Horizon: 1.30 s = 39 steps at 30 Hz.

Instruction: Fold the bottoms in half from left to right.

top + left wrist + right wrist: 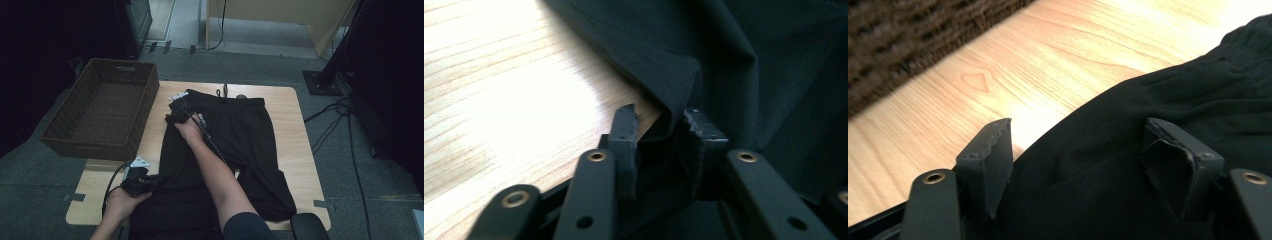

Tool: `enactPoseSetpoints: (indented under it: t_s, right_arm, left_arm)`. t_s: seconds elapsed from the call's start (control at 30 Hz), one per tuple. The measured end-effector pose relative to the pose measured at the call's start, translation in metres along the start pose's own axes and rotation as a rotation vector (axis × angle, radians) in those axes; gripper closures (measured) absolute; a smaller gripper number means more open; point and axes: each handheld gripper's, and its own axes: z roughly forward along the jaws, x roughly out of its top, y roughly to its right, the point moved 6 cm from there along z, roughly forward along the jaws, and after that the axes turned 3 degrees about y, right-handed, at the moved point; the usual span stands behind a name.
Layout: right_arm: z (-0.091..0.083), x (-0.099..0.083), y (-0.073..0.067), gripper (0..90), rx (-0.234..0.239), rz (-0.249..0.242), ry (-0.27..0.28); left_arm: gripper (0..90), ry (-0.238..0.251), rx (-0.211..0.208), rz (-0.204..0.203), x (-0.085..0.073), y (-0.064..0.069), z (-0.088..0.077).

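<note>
The bench [300,150] is light wood with rounded corners, standing on grey carpet. Black trousers [235,145] lie flat across its middle, waistband at the far edge. A brown wicker basket [100,107] sits at the far left, overhanging the bench edge. Cables [330,125] run over the floor at right beside a black stand base [322,82]. The left tongs [659,125] are clenched on a fold of the trousers' edge. The right tongs [1078,150] stand released, straddling fabric near the waistband.
</note>
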Motion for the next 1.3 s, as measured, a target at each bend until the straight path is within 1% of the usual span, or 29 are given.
enactPoseSetpoints:
  t_s: [0.07,0.17,0.2,0.23,0.3,0.33,0.37,0.4,0.43,0.47,0.5,0.53,0.57,0.6,0.63,0.67,0.8,0.83,0.87,0.9,0.93,1.0,1.07,1.13,1.17,1.2,1.23,1.27,1.3]
  right_arm:
    - [0.0,-0.001,-0.002,34.0,-0.018,-0.016,0.016]
    - [-0.001,-0.002,-0.003,47.0,-0.037,0.002,0.044]
    - [-0.001,-0.001,-0.006,59.2,-0.039,-0.009,0.051]
    - [-0.001,-0.001,-0.006,59.2,-0.039,-0.009,0.051]
    - [-0.001,0.0,-0.012,73.1,-0.04,-0.029,0.052]
    - [0.001,0.002,-0.02,82.6,-0.045,-0.048,0.038]
    - [0.003,0.005,-0.024,84.4,-0.031,-0.051,0.027]
    - [0.003,0.007,-0.028,85.4,0.0,-0.034,0.007]
    - [0.002,0.01,-0.032,85.8,0.034,-0.026,-0.015]
    - [0.002,0.01,-0.032,85.8,0.034,-0.026,-0.015]
    - [-0.004,0.02,-0.035,86.0,0.064,-0.027,0.019]
    - [-0.004,0.02,-0.035,86.0,0.064,-0.027,0.019]
    - [-0.017,0.032,-0.031,86.0,0.077,-0.011,0.061]
    - [-0.024,0.037,-0.027,86.0,0.092,0.007,0.078]
    - [-0.032,0.042,-0.021,86.0,0.108,0.022,0.096]
    - [-0.032,0.042,-0.021,86.0,0.108,0.022,0.096]
    - [-0.069,0.056,0.011,85.8,0.115,0.051,0.147]
    - [-0.078,0.057,0.021,85.8,0.112,0.063,0.159]
    - [-0.096,0.057,0.042,85.7,0.116,0.084,0.181]
    - [-0.096,0.057,0.042,85.7,0.116,0.084,0.181]
    - [-0.105,0.056,0.053,85.7,0.105,0.095,0.194]
    - [-0.121,0.049,0.077,85.5,0.078,0.122,0.208]
    - [-0.133,0.038,0.101,85.5,0.034,0.14,0.209]
    - [-0.141,0.023,0.125,85.5,-0.01,0.159,0.198]
    - [-0.143,0.005,0.146,85.4,-0.046,0.183,0.165]
    - [-0.143,0.005,0.146,85.4,-0.046,0.183,0.165]
    - [-0.138,-0.015,0.16,85.2,-0.071,0.216,0.123]
    - [-0.138,-0.015,0.16,85.2,-0.071,0.216,0.123]
    - [-0.135,-0.025,0.164,85.0,-0.078,0.225,0.097]
  left_arm:
    - [75.3,-0.001,-0.004,0.0,0.0,0.0,0.0]
    - [83.4,-0.019,-0.006,-0.016,-0.002,-0.002,-0.001]
    - [87.3,-0.028,-0.007,-0.017,-0.002,-0.003,-0.002]
    - [87.3,-0.033,0.002,-0.019,-0.002,-0.004,-0.003]
    - [88.2,-0.011,0.029,-0.022,0.0,-0.008,-0.009]
    - [88.6,0.012,0.036,-0.031,0.002,-0.009,-0.012]
    - [88.7,0.058,0.031,-0.049,0.006,-0.011,-0.019]
    - [88.7,0.08,0.015,-0.053,0.009,-0.009,-0.021]
    - [88.7,0.08,0.015,-0.053,0.009,-0.009,-0.021]
    - [88.7,0.101,-0.007,-0.055,0.011,-0.007,-0.022]
    - [88.8,0.131,-0.034,-0.057,0.016,-0.002,-0.024]
    - [88.8,0.155,-0.049,-0.043,0.02,0.003,-0.025]
    - [88.9,0.174,-0.054,-0.022,0.026,0.01,-0.027]
    - [88.9,0.193,-0.058,0.001,0.032,0.016,-0.028]
    - [88.9,0.214,-0.071,0.051,0.046,0.031,-0.029]
    - [89.0,0.214,-0.071,0.051,0.046,0.031,-0.029]
    - [88.9,0.26,-0.141,0.113,0.081,0.068,-0.026]
    - [88.9,0.258,-0.15,0.143,0.089,0.079,-0.022]
    - [88.9,0.253,-0.159,0.168,0.097,0.089,-0.018]
    - [88.9,0.247,-0.171,0.19,0.103,0.1,-0.012]
    - [88.9,0.244,-0.19,0.2,0.109,0.112,-0.005]
    - [88.7,0.218,-0.2,0.234,0.115,0.132,0.012]
    - [88.5,0.183,-0.194,0.261,0.116,0.147,0.034]
    - [88.4,0.142,-0.183,0.291,0.112,0.157,0.057]
    - [88.3,0.097,-0.184,0.285,0.105,0.162,0.078]
    - [88.3,0.097,-0.184,0.285,0.105,0.162,0.078]
    - [88.3,0.069,-0.177,0.292,0.1,0.162,0.088]
    - [88.3,0.051,-0.167,0.293,0.096,0.162,0.096]
    - [88.3,0.026,-0.161,0.291,0.091,0.16,0.103]
